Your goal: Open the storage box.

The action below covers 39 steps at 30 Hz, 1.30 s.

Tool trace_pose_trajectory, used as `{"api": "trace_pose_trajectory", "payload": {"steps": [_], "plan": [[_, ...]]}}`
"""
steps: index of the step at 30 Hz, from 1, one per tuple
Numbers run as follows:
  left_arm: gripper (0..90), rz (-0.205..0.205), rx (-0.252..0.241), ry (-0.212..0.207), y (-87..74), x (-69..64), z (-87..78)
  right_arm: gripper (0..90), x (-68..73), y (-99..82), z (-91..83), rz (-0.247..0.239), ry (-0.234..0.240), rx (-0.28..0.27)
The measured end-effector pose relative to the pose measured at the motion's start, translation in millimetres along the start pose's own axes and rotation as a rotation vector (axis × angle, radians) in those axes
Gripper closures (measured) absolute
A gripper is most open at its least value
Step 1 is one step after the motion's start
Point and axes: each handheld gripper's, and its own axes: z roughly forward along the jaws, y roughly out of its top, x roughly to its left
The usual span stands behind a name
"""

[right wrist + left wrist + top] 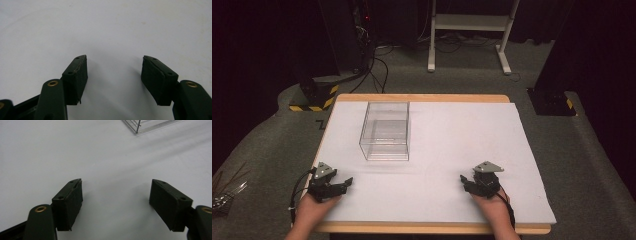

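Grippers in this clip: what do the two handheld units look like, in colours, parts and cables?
Both are black two-jaw tools. The left gripper and the right gripper each carry a grey three-cornered plate on top, and a black cable trails back from each past the wrist. In the gripper views, the jaws end in blocky black pads with small screw holes, on arms with brass-coloured rivets. No sleeves reach the wrists.

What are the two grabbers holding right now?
Nothing. The left gripper and the right gripper both have open jaws with just the white table cover between them. The clear box stands apart, untouched.
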Motion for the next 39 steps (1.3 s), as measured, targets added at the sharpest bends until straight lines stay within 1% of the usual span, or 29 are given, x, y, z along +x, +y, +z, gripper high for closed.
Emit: {"api": "trace_pose_trajectory", "payload": {"steps": [12, 13, 15, 18, 20, 21, 23, 25, 28, 30, 31, 32, 33, 35, 36, 38, 39], "plan": [[27.3, 0.002, 0.000, 0.003, 0.4, 0.3, -0.1, 37.8, -0.2, 0.0, 0.0, 0.001, 0.003, 0.000], [27.7, -0.004, 0.000, 0.004, 0.5, 0.0, -0.2, 37.8, -0.2, 0.0, 0.0, 0.001, 0.003, 0.000], [28.9, -0.001, 0.002, 0.007, 0.7, 0.8, -0.7, 37.8, -0.2, 0.0, 0.0, 0.001, 0.003, 0.000], [33.4, -0.010, 0.000, 0.010, 0.8, 1.6, -1.4, 37.8, -0.6, 0.0, 0.1, -0.002, 0.004, -0.001], [34.2, -0.014, 0.005, 0.008, 1.5, 3.3, -2.5, 37.8, -0.6, 0.0, 0.1, -0.002, 0.004, -0.001], [34.2, -0.015, 0.007, -0.001, 2.0, 4.2, -3.1, 37.8, -0.6, 0.0, 0.1, -0.003, 0.004, -0.002], [35.8, -0.032, -0.004, -0.014, 2.7, 4.4, -4.2, 37.8, -0.6, 0.0, 0.1, -0.002, 0.004, -0.001], [35.1, -0.022, -0.012, -0.006, 4.0, 4.2, -6.1, 37.8, -0.6, 0.0, 0.1, -0.002, 0.004, -0.002], [34.6, -0.018, -0.022, -0.008, 4.4, 2.4, -7.1, 37.8, -0.6, 0.0, 0.1, -0.002, 0.004, -0.001], [33.8, 0.002, -0.019, -0.004, 4.3, 0.3, -7.4, 37.8, -0.6, 0.0, 0.1, -0.002, 0.004, -0.001], [32.2, 0.001, -0.025, -0.003, 4.3, -1.8, -7.6, 37.8, -0.6, 0.0, 0.1, -0.001, 0.004, -0.001], [31.8, 0.001, -0.025, -0.003, 4.3, -1.8, -7.6, 37.8, -0.6, 0.0, 0.1, -0.001, 0.004, -0.001], [31.8, 0.004, -0.040, -0.009, 4.7, -3.2, -9.0, 37.8, -0.5, 0.0, 0.1, 0.001, 0.004, -0.001], [31.3, 0.010, -0.043, -0.005, 5.0, -3.6, -9.8, 37.8, -0.5, 0.0, 0.0, 0.000, 0.005, 0.000], [30.4, 0.009, -0.052, -0.005, 5.1, -4.3, -10.5, 37.8, -0.4, 0.0, 0.0, 0.002, 0.004, 0.000], [31.6, 0.004, -0.078, -0.027, 5.7, -5.5, -13.5, 37.8, -0.5, 0.0, 0.1, 0.000, 0.004, -0.001], [32.3, 0.004, -0.078, -0.027, 5.7, -5.5, -13.5, 37.8, -0.5, 0.0, 0.1, 0.000, 0.004, -0.001]]}}
